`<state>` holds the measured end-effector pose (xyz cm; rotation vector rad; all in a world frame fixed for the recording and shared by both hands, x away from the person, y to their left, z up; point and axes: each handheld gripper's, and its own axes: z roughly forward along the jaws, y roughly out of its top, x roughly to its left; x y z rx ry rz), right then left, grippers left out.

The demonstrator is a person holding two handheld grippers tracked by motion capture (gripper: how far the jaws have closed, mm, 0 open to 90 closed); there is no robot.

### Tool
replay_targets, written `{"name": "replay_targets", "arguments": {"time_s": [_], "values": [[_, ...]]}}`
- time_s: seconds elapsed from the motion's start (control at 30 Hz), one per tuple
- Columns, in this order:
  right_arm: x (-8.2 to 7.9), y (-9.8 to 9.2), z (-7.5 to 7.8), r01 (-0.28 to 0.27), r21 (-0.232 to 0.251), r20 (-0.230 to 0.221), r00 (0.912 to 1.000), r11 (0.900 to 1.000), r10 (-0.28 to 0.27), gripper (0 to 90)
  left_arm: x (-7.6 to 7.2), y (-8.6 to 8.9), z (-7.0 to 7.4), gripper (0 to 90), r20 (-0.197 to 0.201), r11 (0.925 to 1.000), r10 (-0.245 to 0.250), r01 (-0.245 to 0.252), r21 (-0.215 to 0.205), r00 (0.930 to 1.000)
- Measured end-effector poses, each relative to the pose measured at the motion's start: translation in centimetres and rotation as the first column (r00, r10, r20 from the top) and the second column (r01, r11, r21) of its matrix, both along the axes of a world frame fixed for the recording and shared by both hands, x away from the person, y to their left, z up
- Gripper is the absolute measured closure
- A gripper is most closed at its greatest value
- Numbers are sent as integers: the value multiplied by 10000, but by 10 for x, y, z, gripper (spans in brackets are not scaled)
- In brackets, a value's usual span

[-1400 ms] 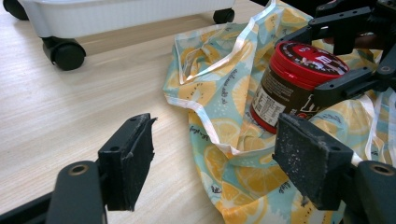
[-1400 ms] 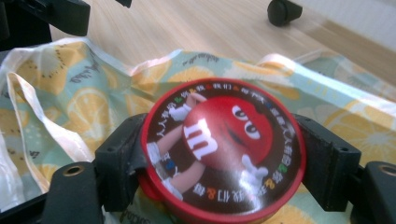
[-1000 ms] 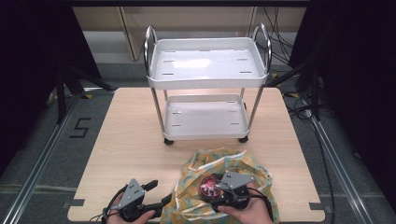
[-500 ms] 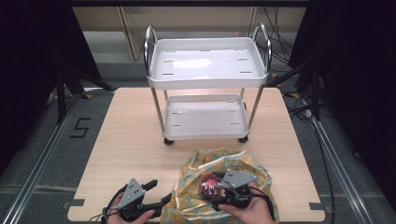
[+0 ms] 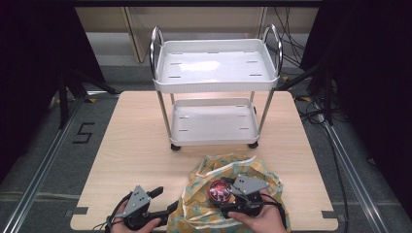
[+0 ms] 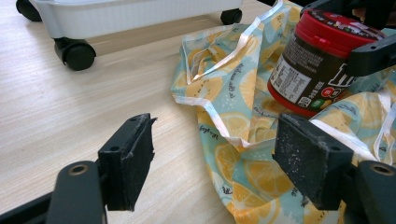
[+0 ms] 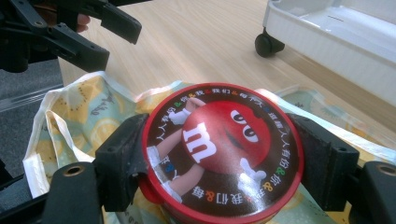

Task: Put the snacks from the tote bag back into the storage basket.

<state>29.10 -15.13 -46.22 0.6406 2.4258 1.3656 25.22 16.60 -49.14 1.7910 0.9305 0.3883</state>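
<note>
Right claw (image 7: 224, 163) clamps a red-lidded candy jar (image 7: 223, 151) over the lemon-print bag (image 5: 228, 194) at the bench's (image 5: 136, 145) near edge.

Jar: dark body, red lid with a cartoon red candy figure and a ring of small print, seen from the right gripper view. The left gripper view gives the side label (image 6: 299, 81) instead, with the jar tilted above the bag's open mouth; whether it touches the cloth is unclear. Left claw (image 6: 224, 163) gapes wide, empty, just beside the bag's edge. In the high view the jar (image 5: 220, 191) is tiny, partly covered by the right claw; the white cart (image 5: 214, 87) stands behind. Label text too small to read.
</note>
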Motion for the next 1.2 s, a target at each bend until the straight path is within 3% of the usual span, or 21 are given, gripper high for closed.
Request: {"name": "replay_targets", "arguments": {"time_s": [0.03, 0.07, 0.1, 0.33, 0.37, 0.4, 0.43, 0.53, 0.8, 0.83, 0.93, 1.03, 1.07, 1.1, 1.13, 1.2], "values": [[-1, 0, 1, 65, 52, -104, 9999, 10000, -65, 266, 1, 0, -1, 277, 59, 9999, -42, 42, -101, 10000], [0, 0, 2, -31, 25, -21, 10000, 10000, 31, 267, 0, 2, 0, 277, 30, 9998, -119, 118, 136, 9999], [0, 0, 2, -7, 64, 9, 10000, 10000, 7, 267, 0, 0, 0, 277, 62, 10000, -18, 19, -98, 10000], [-1, 1, 6, 93, 175, -18, 10000, 9998, -93, 267, -2, -1, 1, 277, -24, 9997, 209, -209, -102, 9998], [-1, 1, 6, -29, 150, 43, 10000, 9999, 28, 267, -1, 2, 2, 277, 101, 9998, 22, -23, 197, 9999], [0, 1, 6, -59, 241, 128, 9999, 9997, 56, 267, 0, 1, 1, 276, 179, 10000, -29, 30, -30, 9998], [-1, 1, 7, -9, 217, 98, 10000, 9998, 7, 267, -1, 1, 2, 276, 59, 9999, 75, -76, 86, 10000], [-2, 0, 10, 106, 295, -9, 9999, 9995, -106, 267, -2, 0, 2, 276, -65, 9998, 203, -203, -93, 9998], [0, -1, 16, 103, 415, 180, 9998, 9991, -111, 267, -2, -1, 2, 276, 33, 9997, 183, -182, -157, 9998], [-2, -1, 17, 211, 469, -69, 9998, 9987, -208, 267, -2, -1, 2, 276, 44, 9997, 186, -185, -150, 9998], [1, -1, 18, 85, 454, 252, 9996, 9989, -96, 267, -2, -1, 2, 276, 69, 9997, 191, -190, -156, 9998], [2, -2, 20, 205, 459, 174, 9996, 9987, -213, 267, -2, -2, 2, 277, 110, 9991, 293, -289, -306, 9995], [2, -1, 20, 155, 474, 227, 9996, 9988, -166, 268, -3, 0, 3, 277, 82, 9997, 257, -256, -32, 9996], [2, -2, 21, 145, 471, 130, 9998, 9988, -151, 268, -2, -1, 2, 277, 115, 9995, 281, -279, -172, 9995], [1, -1, 22, 317, 532, 58, 9995, 9981, -320, 268, 0, 1, 2, 277, 290, 10000, 38, -37, -30, 9996], [3, -1, 23, 192, 460, 273, 9994, 9988, -205, 269, 0, 1, 2, 277, 270, 9999, 100, -99, -42, 9996]]}}
